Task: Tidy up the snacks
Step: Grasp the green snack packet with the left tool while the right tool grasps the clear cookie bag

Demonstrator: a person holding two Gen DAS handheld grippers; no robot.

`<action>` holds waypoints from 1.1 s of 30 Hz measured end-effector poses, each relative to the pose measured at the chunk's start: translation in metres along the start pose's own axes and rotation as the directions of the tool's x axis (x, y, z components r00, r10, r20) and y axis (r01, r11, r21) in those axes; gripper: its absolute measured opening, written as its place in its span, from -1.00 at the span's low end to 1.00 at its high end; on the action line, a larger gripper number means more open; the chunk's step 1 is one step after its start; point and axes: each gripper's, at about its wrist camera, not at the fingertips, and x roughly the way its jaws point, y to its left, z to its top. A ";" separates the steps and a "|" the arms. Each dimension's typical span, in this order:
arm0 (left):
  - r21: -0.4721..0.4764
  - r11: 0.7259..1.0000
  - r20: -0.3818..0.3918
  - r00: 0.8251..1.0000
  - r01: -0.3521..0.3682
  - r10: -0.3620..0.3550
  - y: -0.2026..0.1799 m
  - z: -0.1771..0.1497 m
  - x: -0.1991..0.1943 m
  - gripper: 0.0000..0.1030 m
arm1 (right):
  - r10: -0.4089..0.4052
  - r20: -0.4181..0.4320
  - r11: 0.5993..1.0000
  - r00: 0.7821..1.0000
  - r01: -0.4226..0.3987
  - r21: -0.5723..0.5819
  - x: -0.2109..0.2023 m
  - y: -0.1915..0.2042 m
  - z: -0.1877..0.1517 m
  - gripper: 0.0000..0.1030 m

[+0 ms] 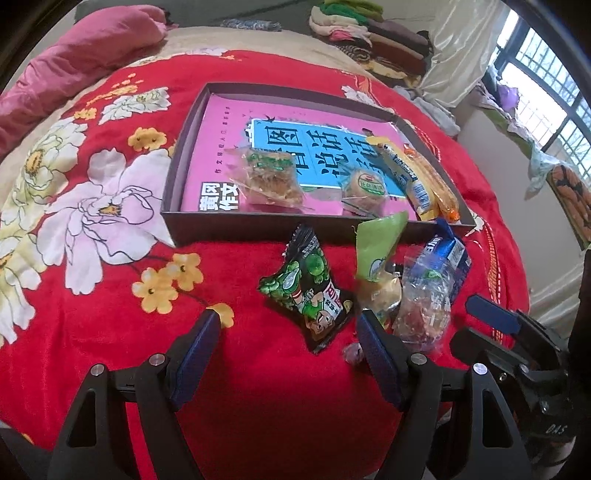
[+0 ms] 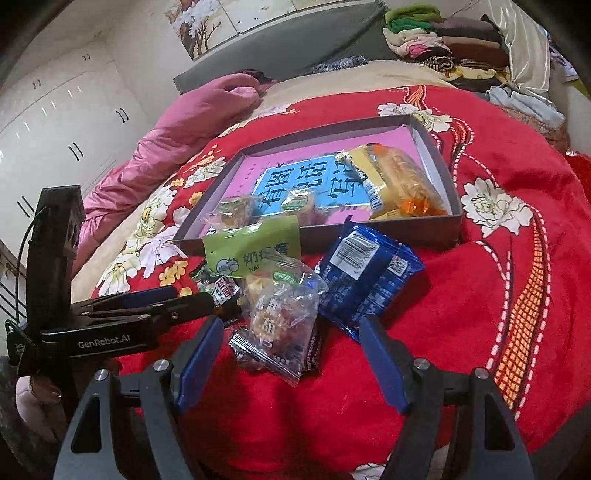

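A shallow dark box lies on the red floral blanket. In it are a pink book, two clear-wrapped pastries and a yellow packet. Loose snacks lie in front of it: a black-green pea packet, a green packet, a clear packet and a blue packet. My left gripper stands open, with the pea packet just ahead between its fingers. My right gripper is open, straddling the clear packet without pressing on it.
A pink quilt is bunched along the blanket's far left. Folded clothes are piled at the back. A window is at the right, white cupboards at the left. A hand holds the left gripper.
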 end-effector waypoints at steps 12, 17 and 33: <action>-0.012 1.000 -0.009 1.000 -0.004 0.004 0.001 0.011 0.020 0.48 | 0.030 -0.028 0.999 0.999 -0.031 -0.030 0.024 0.008 0.005 0.21; -0.003 1.000 -0.003 1.000 -0.015 0.015 -0.003 0.014 0.027 0.39 | 0.018 -0.047 0.998 0.999 -0.021 -0.056 0.033 0.009 0.005 -0.12; 0.009 1.000 0.007 1.000 -0.028 0.028 -0.009 0.015 0.035 -0.06 | 0.065 0.010 0.997 0.998 -0.064 -0.046 0.014 0.003 0.012 -0.16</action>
